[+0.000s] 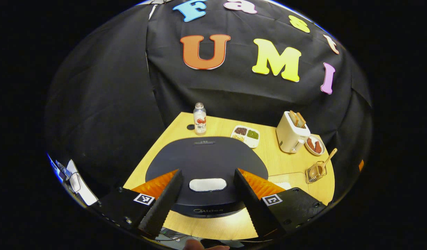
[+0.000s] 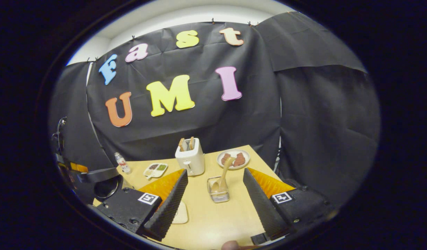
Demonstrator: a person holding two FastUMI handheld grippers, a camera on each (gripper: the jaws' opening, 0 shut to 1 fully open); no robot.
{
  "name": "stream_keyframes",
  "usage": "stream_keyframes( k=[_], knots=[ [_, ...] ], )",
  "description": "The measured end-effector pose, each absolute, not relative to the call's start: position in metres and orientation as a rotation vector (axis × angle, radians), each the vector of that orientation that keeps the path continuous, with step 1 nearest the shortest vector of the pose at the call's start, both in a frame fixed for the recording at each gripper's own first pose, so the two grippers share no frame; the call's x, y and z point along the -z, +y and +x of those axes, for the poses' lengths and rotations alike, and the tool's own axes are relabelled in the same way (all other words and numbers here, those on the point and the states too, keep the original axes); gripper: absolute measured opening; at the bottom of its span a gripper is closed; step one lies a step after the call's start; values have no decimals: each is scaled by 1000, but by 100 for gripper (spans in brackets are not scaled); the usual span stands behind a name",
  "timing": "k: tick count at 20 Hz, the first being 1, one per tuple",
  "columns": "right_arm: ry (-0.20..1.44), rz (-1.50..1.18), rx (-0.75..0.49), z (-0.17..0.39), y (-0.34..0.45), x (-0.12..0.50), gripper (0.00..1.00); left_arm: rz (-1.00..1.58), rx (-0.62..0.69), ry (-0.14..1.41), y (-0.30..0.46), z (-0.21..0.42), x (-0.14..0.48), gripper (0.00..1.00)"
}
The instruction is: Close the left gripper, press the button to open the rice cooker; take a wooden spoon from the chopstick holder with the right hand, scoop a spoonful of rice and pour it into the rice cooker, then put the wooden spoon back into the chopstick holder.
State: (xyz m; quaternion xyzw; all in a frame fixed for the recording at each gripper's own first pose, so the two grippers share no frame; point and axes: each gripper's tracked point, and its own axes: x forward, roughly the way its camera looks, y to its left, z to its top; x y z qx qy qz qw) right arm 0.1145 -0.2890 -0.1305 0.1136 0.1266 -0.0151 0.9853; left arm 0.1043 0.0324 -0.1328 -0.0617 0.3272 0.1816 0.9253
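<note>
The dark rice cooker sits closed right in front of my left gripper. Its pale oval button lies near the lid's front edge and shows between the two open fingers, which touch nothing. The wooden spoon stands in the wire chopstick holder at the table's right. In the right gripper view the same spoon leans in the holder just ahead of my right gripper, which is open and empty. The cooker shows dark at the far left.
A cream toaster with bread stands behind the holder, beside a plate of meat. A divided snack tray and a small bottle stand behind the cooker. A pale rounded dish lies partly behind my right gripper's left finger.
</note>
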Motion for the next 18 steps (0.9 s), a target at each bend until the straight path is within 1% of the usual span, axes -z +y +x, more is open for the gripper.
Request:
stream_keyframes(
  k=[5, 13, 16, 18],
  knots=[
    [260, 195, -45, 136, -276, 125, 100, -140, -386, 745, 28, 93, 163, 97],
    [272, 190, -121, 165, -263, 128, 99, -174, -431, 827, 30, 82, 190, 97],
    [249, 199, -134, 178, -258, 123, 100, -197, -452, 824, 30, 82, 192, 98],
    [245, 203, -168, 185, -248, 123, 100, -205, -452, 841, 27, 79, 200, 99]
  ],
)
